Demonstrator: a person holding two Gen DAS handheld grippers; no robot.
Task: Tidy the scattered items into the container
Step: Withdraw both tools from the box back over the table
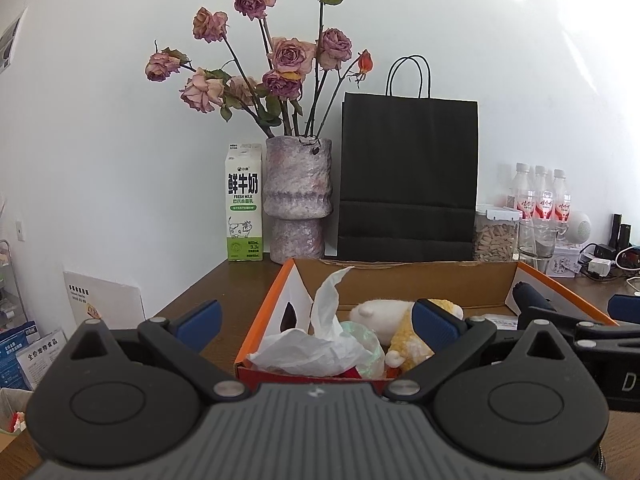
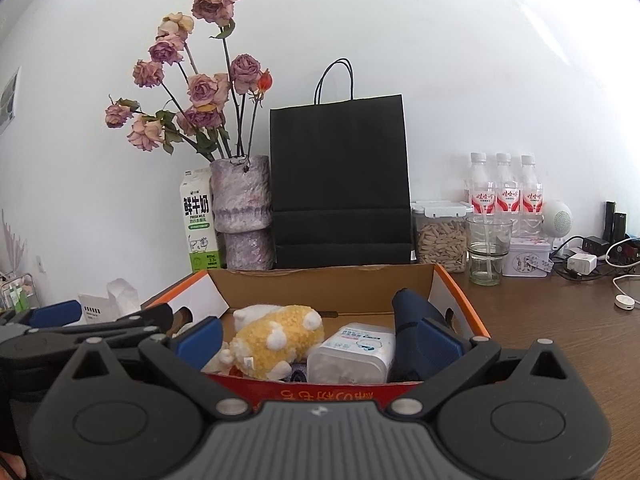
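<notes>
L gripper (image 1: 320, 318) and R gripper (image 2: 318, 336) side by side, level, both pointing fwd — jaws spread wide on each, nothing between them. L sits just left of R.

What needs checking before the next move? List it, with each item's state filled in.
1. Left gripper empty, jaws open: ok.
2. Right gripper empty, jaws open: ok.
3. Orange-rimmed cardboard box open on top and within view: ok.
4. Yellow and white plush toy, crumpled white plastic bag, clear lidded plastic tub and dark blue object lying inside the box: ok.
5. Loose items left on the brown wooden table near the box: cannot tell; the grippers hide the near side.
6. Tall stone-look vase of dried roses behind the box, standing clear of both grippers: ok.
</notes>
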